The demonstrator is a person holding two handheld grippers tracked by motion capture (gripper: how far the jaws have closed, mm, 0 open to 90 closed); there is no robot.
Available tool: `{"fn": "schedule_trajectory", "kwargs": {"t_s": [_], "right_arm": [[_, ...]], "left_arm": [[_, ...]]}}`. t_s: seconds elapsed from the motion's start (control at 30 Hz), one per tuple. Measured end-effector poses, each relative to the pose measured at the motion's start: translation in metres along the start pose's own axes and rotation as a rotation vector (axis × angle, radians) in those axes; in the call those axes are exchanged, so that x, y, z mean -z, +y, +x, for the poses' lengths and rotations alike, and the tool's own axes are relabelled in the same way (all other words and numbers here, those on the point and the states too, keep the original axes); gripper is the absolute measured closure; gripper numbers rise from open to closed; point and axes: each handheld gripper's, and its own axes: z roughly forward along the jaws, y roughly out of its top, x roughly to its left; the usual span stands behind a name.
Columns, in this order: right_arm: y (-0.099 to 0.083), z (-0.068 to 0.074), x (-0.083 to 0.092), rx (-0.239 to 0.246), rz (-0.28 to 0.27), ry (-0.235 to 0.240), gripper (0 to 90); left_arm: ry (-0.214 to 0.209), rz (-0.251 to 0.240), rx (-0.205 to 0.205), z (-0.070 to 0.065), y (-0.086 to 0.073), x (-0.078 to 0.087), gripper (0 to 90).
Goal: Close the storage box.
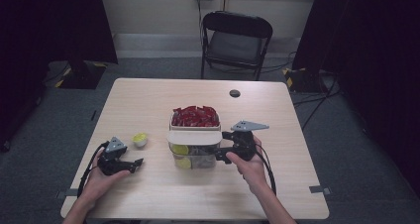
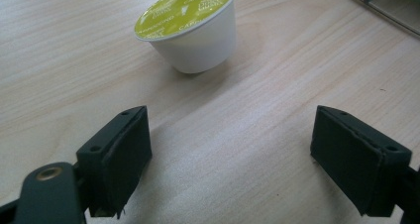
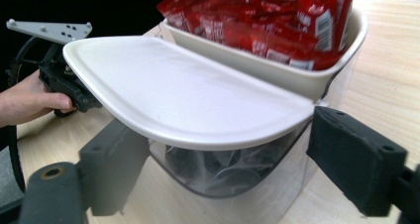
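Sits mid-desk (image 1: pixel 148 194): a clear container (image 1: pixel 194 157) with a cream lid (image 3: pixel 183 92) closed over the near half, red sachets (image 3: pixel 267 16) heaped in the far half. Probably light, rigid and slick-walled; best taken by the lid's rim or the side wall. Right gripper (image 1: pixel 221 145) at its right edge, fingers (image 3: pixel 359 159) spread wide around the lid's corner, holding nothing. Left gripper (image 1: pixel 137 163) low on the desk, wide open and empty, pointed at a green-topped capsule (image 2: pixel 190 28) just ahead. Nothing blocking either.
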Motion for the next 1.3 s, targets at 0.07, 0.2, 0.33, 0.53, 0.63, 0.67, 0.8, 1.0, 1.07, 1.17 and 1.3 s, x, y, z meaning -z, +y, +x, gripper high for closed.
{"fn": "schedule_trajectory", "kwargs": {"t_s": [0.07,0.2,0.33,0.53,0.63,0.67,0.8,1.0,1.07,1.17,1.3], "right_arm": [[-0.003,0.001,0.0,0.002,0.003,-0.006,15.6],[-0.009,0.003,0.001,0.008,0.015,0.009,16.0],[-0.016,0.005,-0.001,0.025,0.025,0.005,15.7],[-0.026,0.008,-0.008,0.052,0.053,-0.029,15.4],[-0.03,0.008,-0.011,0.056,0.07,-0.034,15.5],[-0.031,0.008,-0.012,0.051,0.075,-0.034,15.7],[-0.035,0.008,-0.014,0.049,0.076,-0.039,16.4],[-0.042,0.005,-0.017,0.054,0.074,-0.064,20.2],[-0.043,0.004,-0.017,0.053,0.081,-0.062,20.3],[-0.043,0.004,-0.013,0.054,0.071,-0.06,20.3],[-0.042,0.003,-0.003,0.038,0.068,-0.055,19.9]], "left_arm": [[0.0,0.0,0.0,0.0,0.0,0.0,15.3],[0.0,0.0,0.0,0.0,0.0,0.0,15.3],[0.0,0.0,-0.001,0.0,0.0,0.0,15.3],[-0.001,0.0,-0.001,0.0,0.0,0.0,15.3],[-0.001,0.0,-0.001,0.0,0.0,0.0,15.3],[-0.001,0.0,-0.002,0.0,0.0,0.0,15.3],[-0.001,0.001,-0.002,0.0,0.0,0.0,15.3],[-0.002,0.0,-0.002,0.0,0.0,0.0,15.3],[-0.002,0.0,-0.002,0.0,0.0,0.0,15.3],[-0.002,0.001,-0.002,0.0,0.0,0.0,15.3],[-0.002,0.0,-0.001,0.0,0.0,0.0,15.3]]}}
